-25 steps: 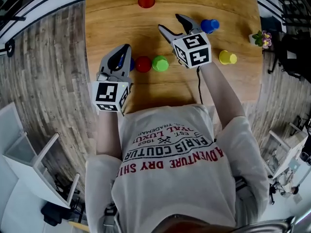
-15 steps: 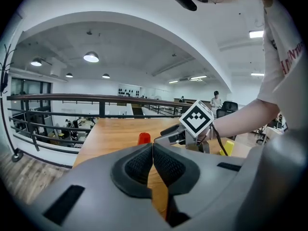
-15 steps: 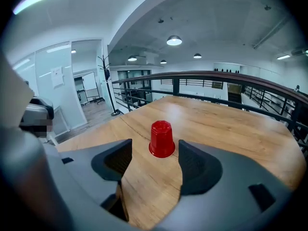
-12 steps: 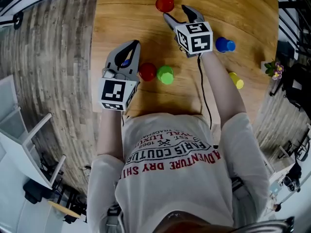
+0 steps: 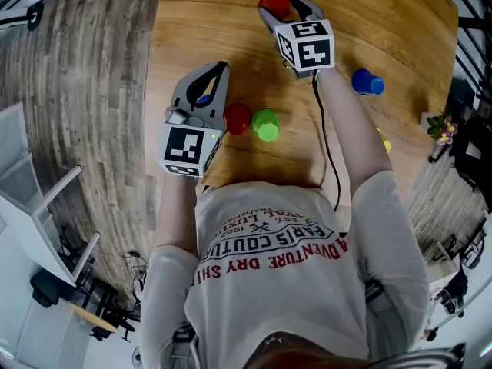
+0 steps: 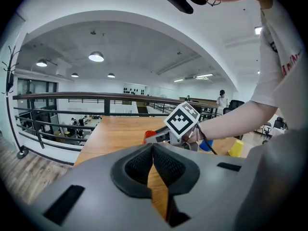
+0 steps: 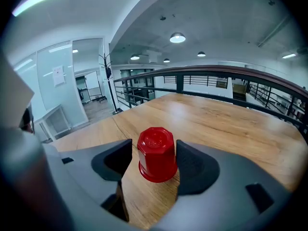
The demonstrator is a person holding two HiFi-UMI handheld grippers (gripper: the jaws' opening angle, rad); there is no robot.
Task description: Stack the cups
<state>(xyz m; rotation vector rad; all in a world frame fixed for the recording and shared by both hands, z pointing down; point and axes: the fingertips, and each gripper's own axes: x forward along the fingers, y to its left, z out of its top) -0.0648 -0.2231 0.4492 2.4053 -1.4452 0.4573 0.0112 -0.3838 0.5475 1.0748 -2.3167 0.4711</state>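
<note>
Grasp approach: the right tool (image 5: 287, 10), jaws wide apart, straddles the upturned red cup (image 7: 156, 150) at the bench's (image 5: 231, 21) far end, not yet gripped. Left tool (image 6: 153, 150) pinched together, empty. Next move: close squarely, then lift.

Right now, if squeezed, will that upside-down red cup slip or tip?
The red cup looks like light, stiff plastic, so probably easy to lift. Its glossy, tapering sides might slip in the right gripper. Rim-down, it seems unlikely to tip.
</note>
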